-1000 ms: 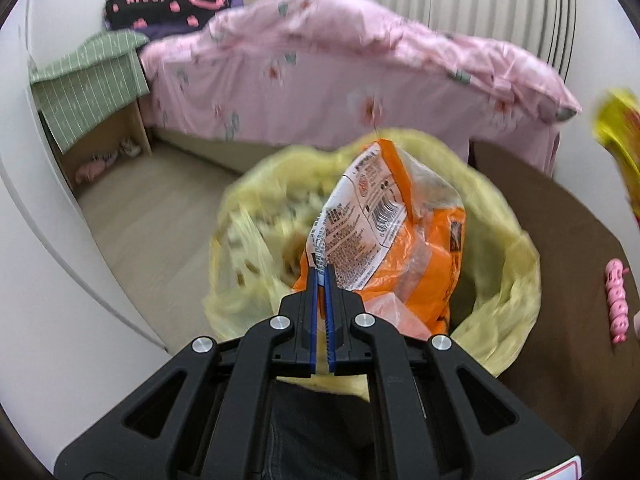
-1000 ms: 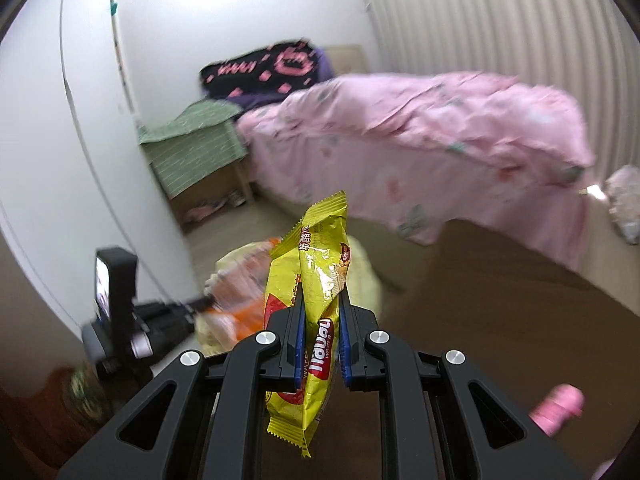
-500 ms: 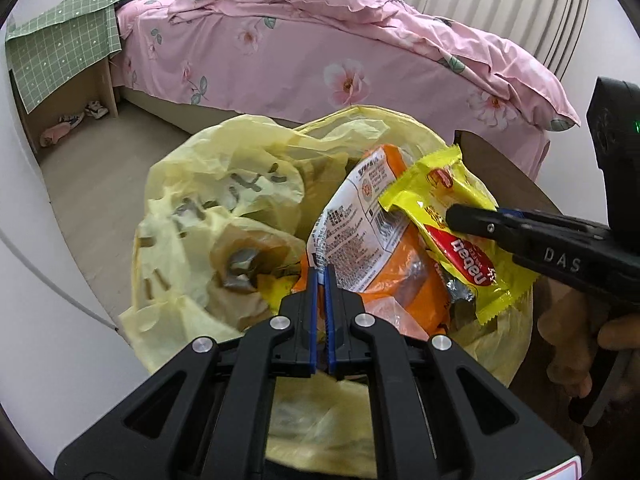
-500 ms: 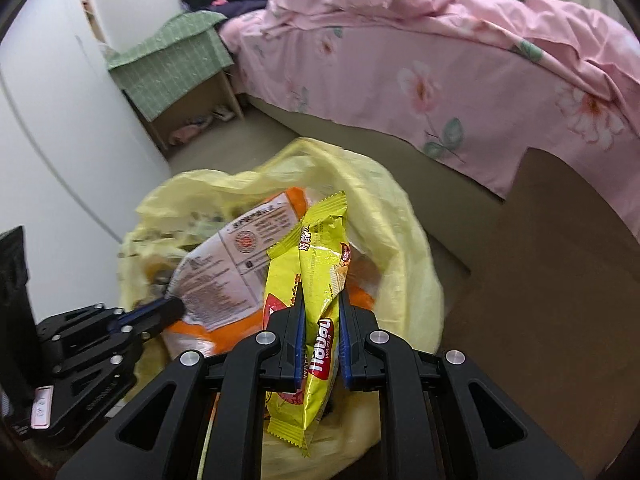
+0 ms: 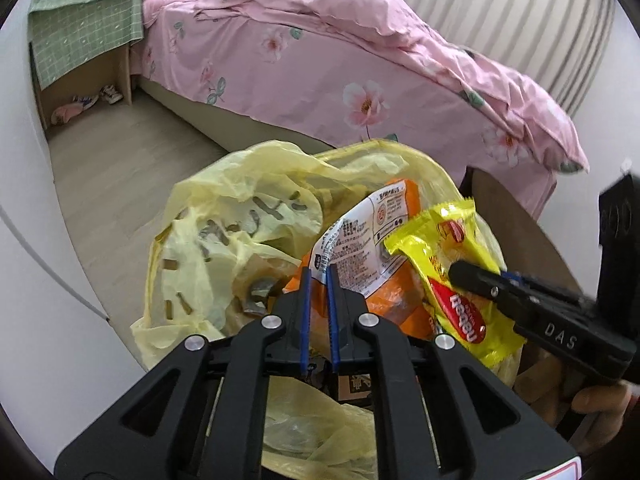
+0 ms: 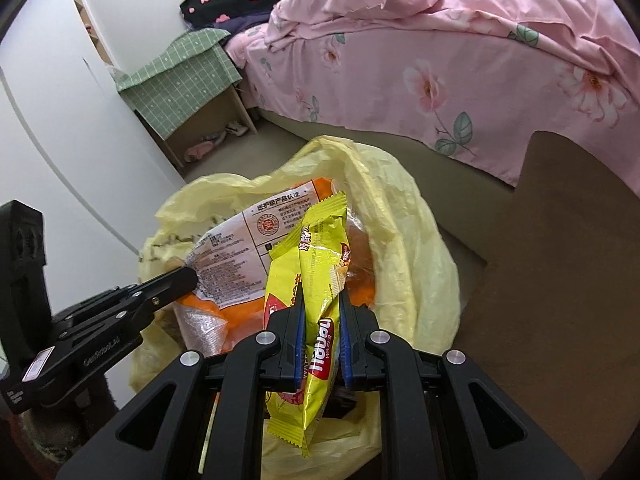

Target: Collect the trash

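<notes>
A home bedroom — a bed (image 5: 360, 80) under a pink floral duvet (image 6: 460, 60) fills the view beyond the jaws. Ahead and to their left stands a small wooden bedside cabinet (image 6: 200, 120) draped in green checked cloth (image 5: 84, 28) — shoes inside it.

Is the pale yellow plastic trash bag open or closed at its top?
Open. The pale yellow plastic trash bag has its rim spread wide, and the orange snack packet sits in its mouth.

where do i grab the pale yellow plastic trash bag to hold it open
Pinch the upstanding left rim fold of the pale yellow plastic trash bag, coming from above: the thin film stands free there, clear of the orange snack bag.
</notes>
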Demonstrator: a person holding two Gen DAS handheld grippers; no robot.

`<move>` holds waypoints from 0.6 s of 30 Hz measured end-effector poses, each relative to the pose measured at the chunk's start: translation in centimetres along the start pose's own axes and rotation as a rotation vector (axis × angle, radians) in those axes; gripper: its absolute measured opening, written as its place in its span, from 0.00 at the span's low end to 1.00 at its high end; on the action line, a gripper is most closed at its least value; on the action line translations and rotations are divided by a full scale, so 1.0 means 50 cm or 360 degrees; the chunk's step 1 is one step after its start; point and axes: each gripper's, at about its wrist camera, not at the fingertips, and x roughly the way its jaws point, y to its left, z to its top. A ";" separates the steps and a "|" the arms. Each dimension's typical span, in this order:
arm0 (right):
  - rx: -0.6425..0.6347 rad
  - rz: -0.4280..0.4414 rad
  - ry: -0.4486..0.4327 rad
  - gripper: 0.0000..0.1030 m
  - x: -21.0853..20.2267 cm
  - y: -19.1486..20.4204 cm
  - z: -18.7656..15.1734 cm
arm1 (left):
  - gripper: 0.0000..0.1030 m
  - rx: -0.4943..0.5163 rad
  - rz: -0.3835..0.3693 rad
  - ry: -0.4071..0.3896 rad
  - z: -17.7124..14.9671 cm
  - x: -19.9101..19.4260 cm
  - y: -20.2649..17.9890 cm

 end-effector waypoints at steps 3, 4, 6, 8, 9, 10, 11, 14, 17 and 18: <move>-0.0005 -0.0015 0.0028 0.21 -0.001 0.006 -0.002 | 0.19 -0.0063 -0.0034 -0.0002 0.003 -0.007 0.010; -0.0017 -0.0025 0.0025 0.24 -0.005 0.009 -0.005 | 0.25 -0.0075 -0.0042 -0.0007 0.003 -0.010 0.012; -0.0032 -0.0025 0.0018 0.31 -0.011 0.014 -0.009 | 0.34 -0.0084 -0.0046 -0.0014 0.002 -0.013 0.013; -0.0054 -0.0038 0.0018 0.32 -0.020 0.021 -0.013 | 0.42 -0.0090 -0.0045 -0.0006 -0.001 -0.017 0.016; -0.0065 -0.0052 0.0010 0.32 -0.026 0.024 -0.015 | 0.45 -0.0090 -0.0042 0.0003 -0.001 -0.019 0.016; -0.0082 -0.0078 -0.0013 0.32 -0.039 0.027 -0.017 | 0.52 -0.0087 -0.0040 0.0012 0.000 -0.023 0.016; -0.0091 -0.0094 -0.0030 0.32 -0.049 0.030 -0.019 | 0.56 -0.0080 -0.0040 0.0015 -0.001 -0.028 0.014; -0.0103 -0.0127 -0.0107 0.32 -0.094 0.031 -0.030 | 0.64 -0.0029 -0.0016 -0.0007 0.000 -0.053 0.001; -0.0112 -0.0185 -0.0206 0.33 -0.156 0.031 -0.050 | 0.67 0.0060 0.0013 -0.0064 -0.004 -0.088 -0.029; -0.0115 -0.0206 -0.0236 0.33 -0.176 0.032 -0.058 | 0.67 0.0094 0.0026 -0.0084 -0.008 -0.100 -0.040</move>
